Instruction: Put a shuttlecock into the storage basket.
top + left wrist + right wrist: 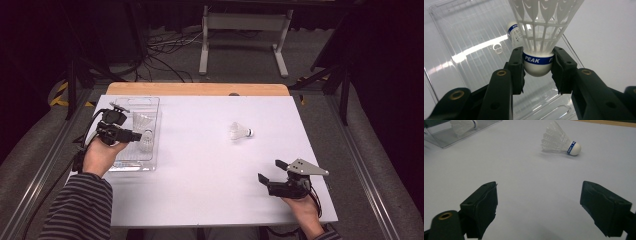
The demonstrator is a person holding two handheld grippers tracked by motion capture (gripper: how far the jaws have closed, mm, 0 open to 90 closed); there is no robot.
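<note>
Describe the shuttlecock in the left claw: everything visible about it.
The held shuttlecock is white, with a slotted plastic-looking skirt and a rounded white cork base ringed by a blue band printed PEAK. The left claw pinches the base from both sides, its pads on the band. In the left gripper view the skirt points away from the claw, above the clear plastic tray, where another shuttlecock lies.

"peak" on shuttlecock (541,37) band

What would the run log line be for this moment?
left gripper: shut on held shuttlecock, over clear tray | right gripper: open, empty | loose shuttlecock: on table
</note>
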